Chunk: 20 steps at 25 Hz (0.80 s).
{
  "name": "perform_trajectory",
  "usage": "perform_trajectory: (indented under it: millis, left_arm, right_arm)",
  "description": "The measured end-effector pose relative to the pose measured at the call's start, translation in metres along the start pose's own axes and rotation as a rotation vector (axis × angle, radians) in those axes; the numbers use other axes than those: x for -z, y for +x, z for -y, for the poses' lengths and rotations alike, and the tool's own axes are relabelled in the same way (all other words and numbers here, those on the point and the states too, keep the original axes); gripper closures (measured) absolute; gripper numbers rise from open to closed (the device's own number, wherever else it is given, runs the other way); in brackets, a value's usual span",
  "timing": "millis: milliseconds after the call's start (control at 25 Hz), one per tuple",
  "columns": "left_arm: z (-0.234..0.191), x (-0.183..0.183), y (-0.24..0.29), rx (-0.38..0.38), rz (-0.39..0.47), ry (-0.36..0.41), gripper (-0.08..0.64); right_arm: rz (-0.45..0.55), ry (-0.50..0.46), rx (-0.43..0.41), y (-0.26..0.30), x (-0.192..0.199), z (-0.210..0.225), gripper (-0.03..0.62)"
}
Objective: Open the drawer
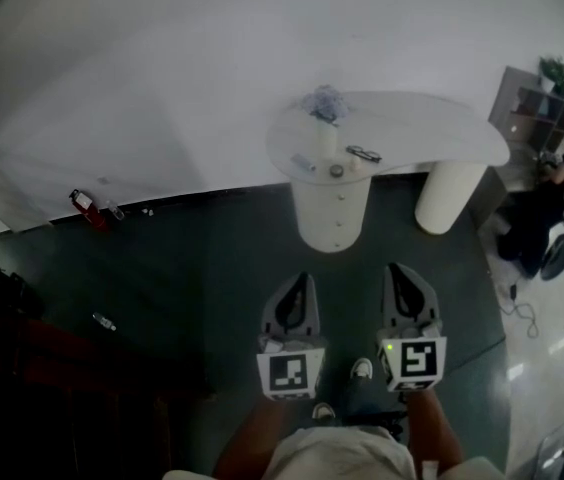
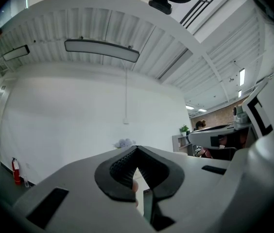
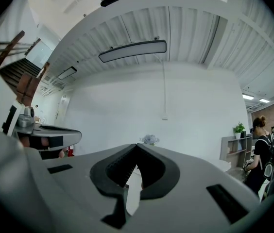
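Head view: white desk [image 1: 432,133] by wall, round pedestal [image 1: 332,230] under its picture-left end. Drawer [image 1: 340,198] fronts w/ small knobs stacked up the pedestal's near face, all look flush, none opened. Both held level & aimed at desk: left gripper [image 1: 301,281], right gripper [image 1: 396,269], still well apart from it. Pedestal lies ahead, btwn their two lines, closer to the left one. Left gripper view: jaws closed tip to tip, nothing btwn; flowers [image 2: 125,142] on desk sit just above-left of tips. Right gripper view: jaws closed too, empty; flowers [image 3: 149,139] slightly right of tips. Judgement: left better placed; pull would run back toward person.
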<state>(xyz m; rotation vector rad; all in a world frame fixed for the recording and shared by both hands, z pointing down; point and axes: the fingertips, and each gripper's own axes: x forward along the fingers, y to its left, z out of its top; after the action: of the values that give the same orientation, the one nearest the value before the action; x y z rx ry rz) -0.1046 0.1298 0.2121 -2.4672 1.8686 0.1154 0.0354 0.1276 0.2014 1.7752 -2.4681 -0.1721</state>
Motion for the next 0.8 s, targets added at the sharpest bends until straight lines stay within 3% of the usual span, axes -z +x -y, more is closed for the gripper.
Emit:
perform_trajectory:
  millis: [320,800]
  left_arm:
    - [-0.005,0.014,0.053,-0.002,0.005,0.013,0.557]
    - [0.001,0.018,0.185,-0.010,-0.012,0.011,0.557]
  right_arm:
    - [0.001,0.013,-0.006,0.048,0.018,0.024,0.588]
    - [-0.016,0.021,-0.023,0.157,0.033,0.098,0.588]
